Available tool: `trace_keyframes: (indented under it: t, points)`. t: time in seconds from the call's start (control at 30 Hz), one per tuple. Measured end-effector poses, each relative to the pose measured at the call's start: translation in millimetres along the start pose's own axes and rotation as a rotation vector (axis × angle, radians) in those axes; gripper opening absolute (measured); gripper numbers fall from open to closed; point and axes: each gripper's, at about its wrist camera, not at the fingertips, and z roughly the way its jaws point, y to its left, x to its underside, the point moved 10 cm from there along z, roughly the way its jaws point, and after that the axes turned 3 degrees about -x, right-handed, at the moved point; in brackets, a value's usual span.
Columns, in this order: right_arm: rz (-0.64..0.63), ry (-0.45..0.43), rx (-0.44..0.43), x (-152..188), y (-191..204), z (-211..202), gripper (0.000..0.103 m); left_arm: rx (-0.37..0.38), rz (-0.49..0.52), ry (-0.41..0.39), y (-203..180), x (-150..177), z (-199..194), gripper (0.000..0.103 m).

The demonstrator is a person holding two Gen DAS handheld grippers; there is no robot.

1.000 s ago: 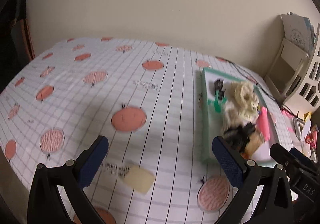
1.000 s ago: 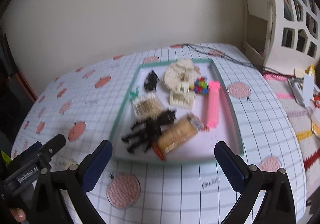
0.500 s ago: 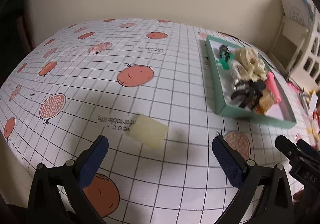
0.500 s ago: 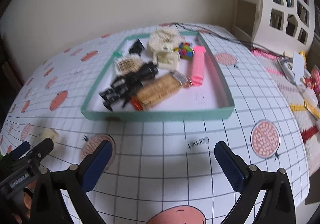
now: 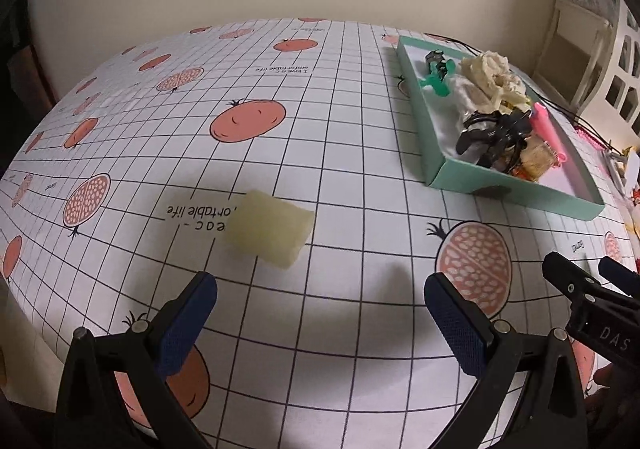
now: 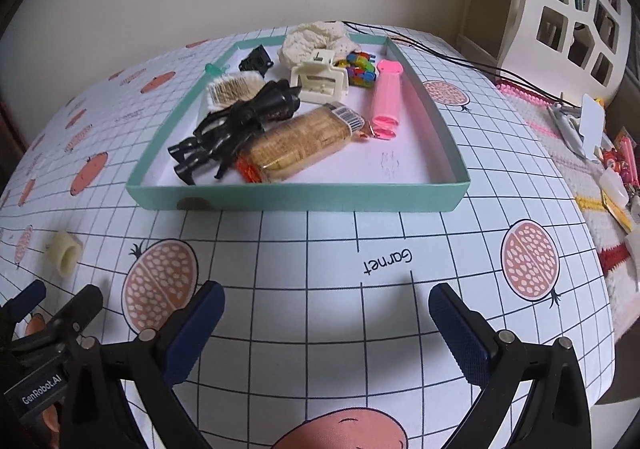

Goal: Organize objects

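change: left gripper (image 5: 320,313) has dropped closer to the pale roll (image 5: 270,229), jaws spread, empty | right gripper (image 6: 326,323) spread, empty | roll on desk (image 5: 360,153) left of teal tray (image 6: 304,197) | grasp next, likely

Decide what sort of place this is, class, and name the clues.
Probably a home room, not a workshop: a pomegranate-print tablecloth, a white cubby shelf by the wall, and a teal tray of hair clips and snacks.
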Motion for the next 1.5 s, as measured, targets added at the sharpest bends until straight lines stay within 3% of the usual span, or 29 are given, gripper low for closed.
trace_keyframes:
  t: [0.4, 1.5]
  points:
    - [0.004, 0.034, 0.009, 4.6, -2.6, 8.5, 0.103, -0.033, -0.028, 0.019, 10.4, 4.1, 7.9, 0.103]
    - [0.001, 0.008, 0.022, 2.9, -0.8, 9.4, 0.103, -0.042, -0.036, 0.005, 12.5, 3.4, 7.9, 0.103]
